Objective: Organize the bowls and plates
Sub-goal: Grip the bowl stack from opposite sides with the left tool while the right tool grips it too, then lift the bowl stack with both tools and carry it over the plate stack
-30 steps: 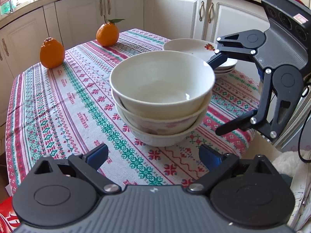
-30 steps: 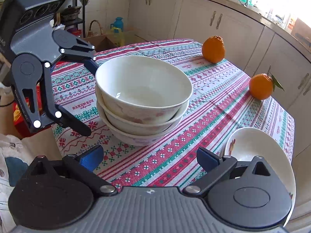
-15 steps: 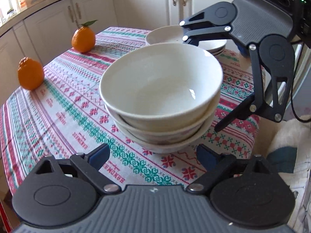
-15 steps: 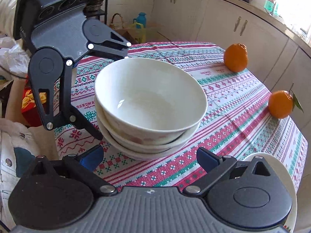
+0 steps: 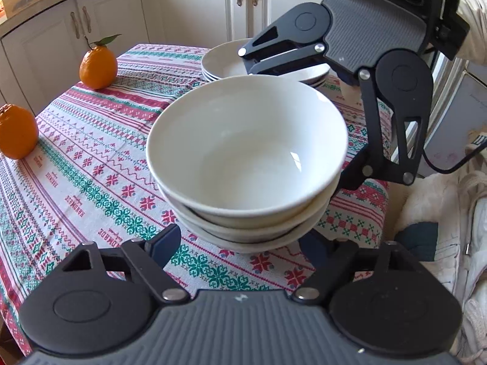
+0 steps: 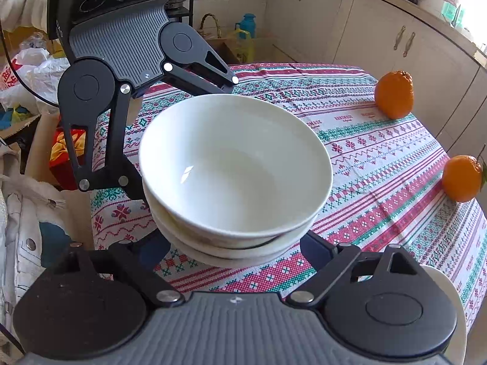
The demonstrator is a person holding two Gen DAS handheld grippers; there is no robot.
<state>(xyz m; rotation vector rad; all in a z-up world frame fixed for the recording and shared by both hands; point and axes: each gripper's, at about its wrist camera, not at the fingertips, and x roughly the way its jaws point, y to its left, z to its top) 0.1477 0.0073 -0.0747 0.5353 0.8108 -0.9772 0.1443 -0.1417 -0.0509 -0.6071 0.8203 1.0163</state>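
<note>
You bracket the stack of 3 bowls (image 5: 246, 164) on the tablecloth (image 5: 91, 158) with both tools. Left gripper (image 5: 237, 243) and right gripper (image 6: 236, 248) are closing, not visibly clamped. Uneven closure could tip the stack.

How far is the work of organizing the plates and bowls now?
Done: bowl stack nested; plate stack behind it. In hand: left gripper and right gripper flank the bowl stack, jaws closing; whether they already touch is unclear. Left: possibly moving the bowl stack.
</note>
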